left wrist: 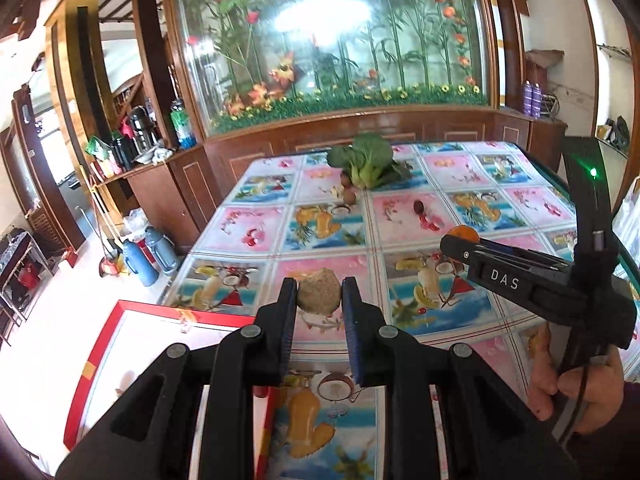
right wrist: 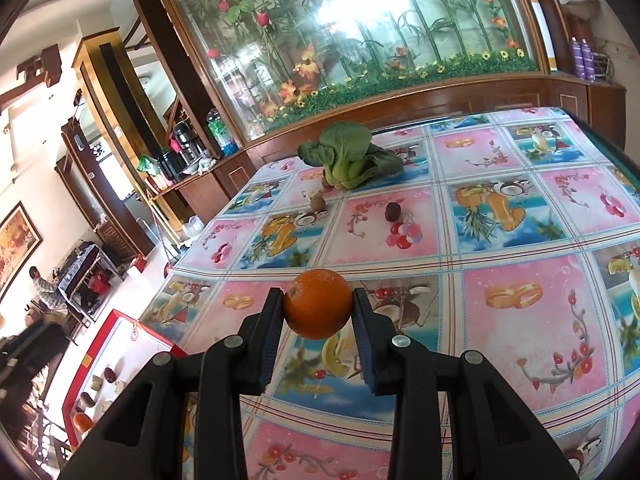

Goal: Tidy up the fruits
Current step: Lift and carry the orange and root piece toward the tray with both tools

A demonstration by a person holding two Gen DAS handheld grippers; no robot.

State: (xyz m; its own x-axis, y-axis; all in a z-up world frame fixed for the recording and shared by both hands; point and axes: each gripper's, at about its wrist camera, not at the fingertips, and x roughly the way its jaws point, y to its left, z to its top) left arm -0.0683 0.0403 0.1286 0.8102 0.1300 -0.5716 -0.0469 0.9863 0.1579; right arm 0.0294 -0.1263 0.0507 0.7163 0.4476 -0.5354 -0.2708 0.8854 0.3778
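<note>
My left gripper [left wrist: 319,294] is shut on a rough tan round fruit [left wrist: 319,291], held above the table near a red-rimmed white box [left wrist: 120,344]. My right gripper [right wrist: 318,308] is shut on an orange [right wrist: 318,303] above the table; it also shows in the left wrist view [left wrist: 460,240], to the right of the left gripper. The box [right wrist: 116,344] lies at the table's left edge with several fruits in it. A kiwi [right wrist: 318,202] and a dark red fruit [right wrist: 392,211] lie farther back on the table.
A bok choy [right wrist: 348,160] lies at the far side of the table with small fruits beside it. The table has a colourful fruit-print cloth [right wrist: 500,320]. A wooden cabinet [right wrist: 440,96] with a glass flower panel stands behind. Thermos flasks [left wrist: 148,254] stand on the floor at left.
</note>
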